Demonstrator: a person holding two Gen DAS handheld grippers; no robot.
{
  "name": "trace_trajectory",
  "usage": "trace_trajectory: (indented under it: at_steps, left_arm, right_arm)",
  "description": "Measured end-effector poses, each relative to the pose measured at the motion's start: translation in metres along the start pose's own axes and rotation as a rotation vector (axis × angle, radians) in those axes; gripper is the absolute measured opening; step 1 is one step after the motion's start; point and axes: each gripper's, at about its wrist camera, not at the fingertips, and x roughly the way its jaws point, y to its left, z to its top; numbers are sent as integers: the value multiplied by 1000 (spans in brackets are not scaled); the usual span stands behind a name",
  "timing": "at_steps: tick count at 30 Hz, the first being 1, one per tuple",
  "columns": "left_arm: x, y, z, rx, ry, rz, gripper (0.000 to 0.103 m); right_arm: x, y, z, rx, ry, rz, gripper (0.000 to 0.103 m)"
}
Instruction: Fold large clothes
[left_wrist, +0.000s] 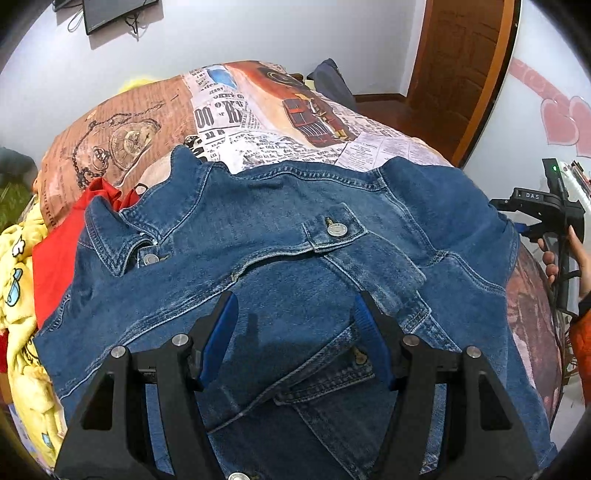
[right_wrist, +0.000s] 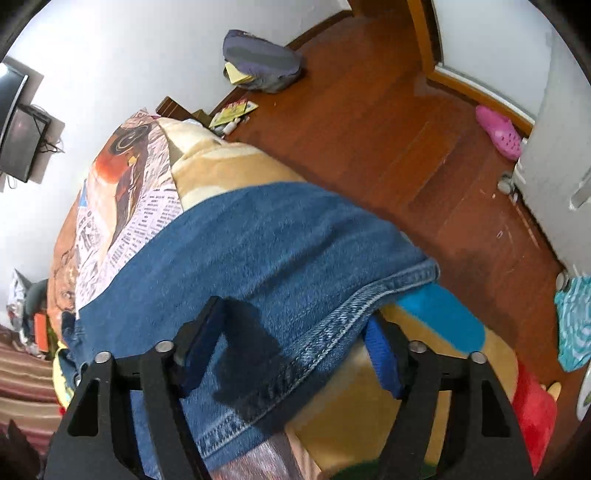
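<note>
Denim fills both views: a blue jean jacket (left_wrist: 280, 266) lies spread on my bed, over a bedspread (left_wrist: 258, 122) printed with newspaper text, a red car and a pocket watch. Its collar (left_wrist: 110, 236) points to the left of the left view, and a sleeve lies folded across the chest with its cuff button (left_wrist: 337, 230) facing up.

My left gripper (left_wrist: 295, 321) hangs just above the folded sleeve. Its blue-padded fingers (left_wrist: 219, 336) stand apart, with cloth below them and nothing pinched between them.

My right gripper (right_wrist: 295, 343) is at the jacket's stitched hem (right_wrist: 332, 332), near the edge of the bed. Its fingers straddle that hem: one over the denim, the other just past the hem's edge. I cannot tell whether the pads are pressing on the cloth. In the left view my hand (left_wrist: 565, 266) shows at the far right, wrapped around that gripper's handle.

Left of the jacket lie a red garment (left_wrist: 62, 251) and a yellow printed cloth (left_wrist: 22, 295). On the wooden floor (right_wrist: 369, 122) beyond the bed sit a pink clog (right_wrist: 498, 131) and a grey bag (right_wrist: 258, 62).
</note>
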Motion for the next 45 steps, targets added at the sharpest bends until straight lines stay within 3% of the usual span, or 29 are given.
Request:
trace_trajectory:
  at_steps: [3, 6, 13, 23, 29, 34, 39, 45]
  left_arm:
    - [-2, 0, -1, 6, -6, 12, 64]
    - [-7, 0, -1, 9, -17, 18, 64]
    - [-27, 9, -3, -10, -62, 26, 64]
    - [-60, 29, -12, -42, -124, 48, 64]
    - [-74, 48, -21, -72, -148, 66, 64]
    - [-82, 66, -33, -102, -154, 85, 64]
    - [-88, 85, -48, -130, -148, 108, 64]
    - [-86, 103, -62, -167, -125, 116, 64]
  right_arm:
    - [-7, 10, 1, -53, -39, -55, 31]
    - [-16, 19, 0, -114, -70, -87, 18]
    - [-61, 48, 0, -197, -194, -69, 15]
    - [-124, 158, -21, -405, -308, 133, 11]
    - [-118, 225, -56, -533, -274, 260, 11]
    - [-83, 274, -94, -601, -162, 366, 11]
    - [-39, 304, -143, -725, -16, 349, 11]
    - [7, 308, -191, -851, 133, 265, 11]
